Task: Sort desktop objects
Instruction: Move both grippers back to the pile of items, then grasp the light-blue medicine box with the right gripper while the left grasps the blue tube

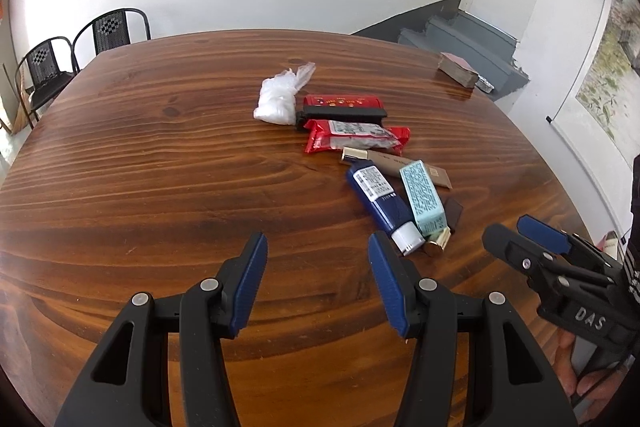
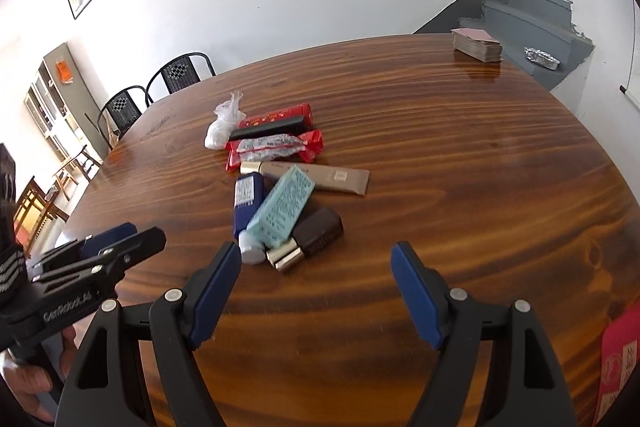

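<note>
Nearest, the left gripper [image 1: 318, 247] hangs above bare wood, its blue pads spread well apart with nothing between them; its right fingertip lies just beside the white cap of the dark blue tube [image 1: 380, 201], but whether the two touch cannot be told. The right gripper [image 2: 316, 257] is likewise wide apart and empty over open wood, the left pad close to that same cap, the right pad with free tabletop all around it. The wooden table [image 1: 140, 167] is bare across its whole left half and along the near edge, so there is wide room on that side. Beyond the fingertips the cluster begins: the dark blue tube, the pale teal box [image 2: 282, 209] lying across it, and a dark brown bottle with a gold cap [image 2: 316, 233] touching the box. Next comes a tan tube [image 2: 320, 175] lying crosswise, then a red snack packet [image 1: 356, 137], a black bar [image 1: 344, 111] against a red box [image 1: 342, 101], and a white plastic bag [image 1: 278, 99] at the left end. Well apart, at the far right edge, sits a stack of cards [image 2: 476, 45]. Behind the far left edge stand two black chairs [image 1: 80, 55]. At the near right edge, a red printed item [image 2: 618, 359] shows partly.
</note>
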